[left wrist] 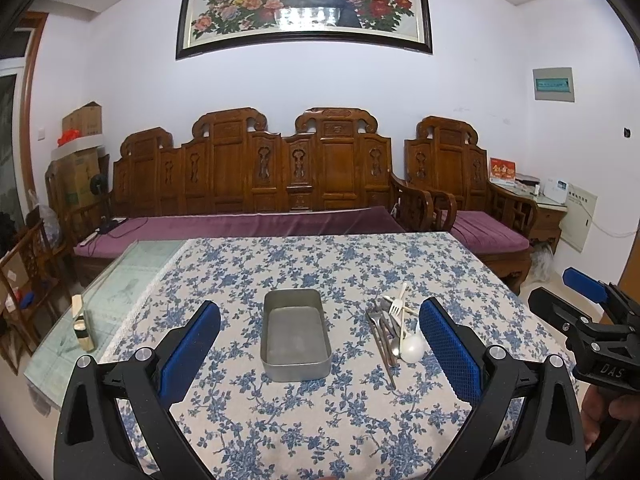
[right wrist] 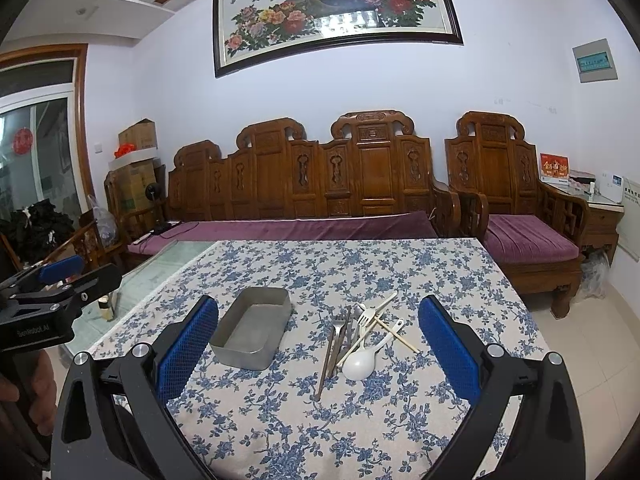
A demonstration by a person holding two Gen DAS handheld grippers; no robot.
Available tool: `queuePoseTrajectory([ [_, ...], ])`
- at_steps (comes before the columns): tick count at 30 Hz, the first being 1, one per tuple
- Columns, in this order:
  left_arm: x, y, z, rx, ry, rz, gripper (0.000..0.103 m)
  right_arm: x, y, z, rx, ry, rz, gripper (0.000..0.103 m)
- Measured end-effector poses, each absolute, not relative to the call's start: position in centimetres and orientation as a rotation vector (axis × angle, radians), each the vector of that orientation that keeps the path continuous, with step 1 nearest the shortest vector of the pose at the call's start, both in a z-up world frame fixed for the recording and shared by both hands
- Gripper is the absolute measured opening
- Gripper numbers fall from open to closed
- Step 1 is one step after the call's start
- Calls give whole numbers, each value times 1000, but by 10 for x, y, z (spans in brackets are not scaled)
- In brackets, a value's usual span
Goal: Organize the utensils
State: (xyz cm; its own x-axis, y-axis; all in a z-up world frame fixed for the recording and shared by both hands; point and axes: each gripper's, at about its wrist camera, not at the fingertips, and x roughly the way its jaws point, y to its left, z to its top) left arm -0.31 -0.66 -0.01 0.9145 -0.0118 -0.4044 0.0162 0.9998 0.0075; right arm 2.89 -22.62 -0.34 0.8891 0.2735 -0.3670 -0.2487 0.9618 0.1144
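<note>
Right gripper (right wrist: 318, 344), jaws wide and empty, raised facing the heaped utensils (right wrist: 362, 338) beside the vacant metal tin (right wrist: 252, 330) on the floral tablecloth (right wrist: 280, 420), presumably their destination; left gripper (left wrist: 320, 344) likewise spread, holding nothing, seemingly fronting the tin.

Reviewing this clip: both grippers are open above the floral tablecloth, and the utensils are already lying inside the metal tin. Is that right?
Not quite. The metal tin holds nothing; the utensils lie in a pile on the tablecloth beside it, as the right wrist view shows. The left gripper and right gripper are indeed open.
</note>
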Motion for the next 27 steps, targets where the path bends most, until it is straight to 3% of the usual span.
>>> queuePoseTrajectory([
  [27, -5, -11, 9, 19, 413, -21, 97, 26, -230, 7, 68, 385, 269, 100],
])
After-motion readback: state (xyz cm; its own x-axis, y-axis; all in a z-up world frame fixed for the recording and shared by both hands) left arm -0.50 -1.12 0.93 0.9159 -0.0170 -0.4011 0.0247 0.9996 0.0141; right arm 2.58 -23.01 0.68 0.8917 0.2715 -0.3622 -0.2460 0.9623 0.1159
